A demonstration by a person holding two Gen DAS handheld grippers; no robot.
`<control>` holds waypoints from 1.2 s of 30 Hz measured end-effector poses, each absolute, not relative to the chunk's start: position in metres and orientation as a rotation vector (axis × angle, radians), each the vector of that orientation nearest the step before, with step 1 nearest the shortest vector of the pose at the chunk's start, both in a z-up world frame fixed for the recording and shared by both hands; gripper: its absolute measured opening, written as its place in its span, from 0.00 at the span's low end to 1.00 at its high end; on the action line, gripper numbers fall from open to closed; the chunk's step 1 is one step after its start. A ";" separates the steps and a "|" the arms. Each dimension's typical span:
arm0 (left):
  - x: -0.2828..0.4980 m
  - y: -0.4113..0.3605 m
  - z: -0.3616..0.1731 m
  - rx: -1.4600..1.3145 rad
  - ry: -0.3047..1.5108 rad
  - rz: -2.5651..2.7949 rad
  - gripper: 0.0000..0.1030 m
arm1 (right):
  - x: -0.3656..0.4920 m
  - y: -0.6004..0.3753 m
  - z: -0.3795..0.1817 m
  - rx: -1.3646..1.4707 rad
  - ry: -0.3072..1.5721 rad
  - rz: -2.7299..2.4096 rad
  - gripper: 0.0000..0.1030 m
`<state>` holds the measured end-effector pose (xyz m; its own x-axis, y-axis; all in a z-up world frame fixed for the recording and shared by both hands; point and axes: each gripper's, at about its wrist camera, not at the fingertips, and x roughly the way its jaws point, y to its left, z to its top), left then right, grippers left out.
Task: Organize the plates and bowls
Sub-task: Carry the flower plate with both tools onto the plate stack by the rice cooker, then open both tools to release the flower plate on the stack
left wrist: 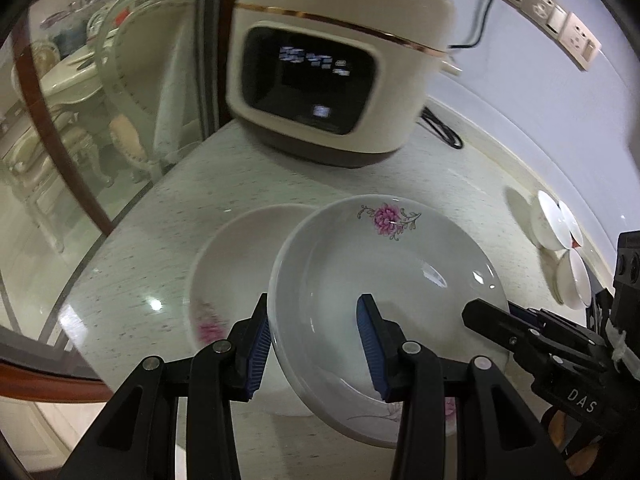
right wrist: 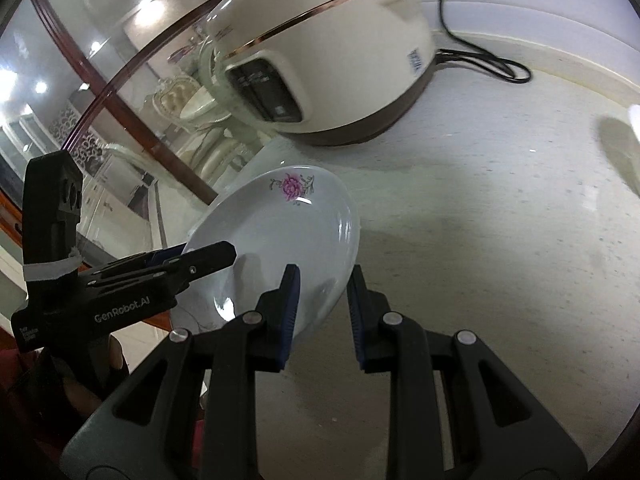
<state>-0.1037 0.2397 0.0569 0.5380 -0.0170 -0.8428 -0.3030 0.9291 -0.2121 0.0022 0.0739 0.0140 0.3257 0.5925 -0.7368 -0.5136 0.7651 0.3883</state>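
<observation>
Left wrist view: the left gripper (left wrist: 316, 348) pinches the near rim of a flowered plate (left wrist: 384, 272), held tilted just in front of the rice cooker (left wrist: 332, 60), above a second plate (left wrist: 236, 256) on the counter (left wrist: 460, 184).

Right wrist view: the right gripper (right wrist: 322, 312) clamps that plate's opposite rim, jaws nearly closed.

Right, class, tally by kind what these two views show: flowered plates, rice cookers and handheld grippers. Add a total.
Flowered plate: 2, one lifted, one lying beneath it
Rice cooker: 1
Gripper: 2, left gripper and right gripper
Total: 5
</observation>
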 end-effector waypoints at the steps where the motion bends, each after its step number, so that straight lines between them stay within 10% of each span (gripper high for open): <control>1: -0.106 0.245 0.056 -0.360 0.994 0.181 0.41 | 0.002 0.079 0.013 0.085 1.008 0.734 0.27; 36: -0.106 0.280 0.026 -0.307 1.097 0.207 0.48 | 0.001 0.141 -0.001 -0.101 1.002 0.712 0.27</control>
<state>-0.1063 0.2803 0.0260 0.4434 0.0135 -0.8962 -0.3146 0.9386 -0.1415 0.0009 0.1406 -0.0008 0.3351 0.5003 -0.7984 -0.5893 0.7725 0.2366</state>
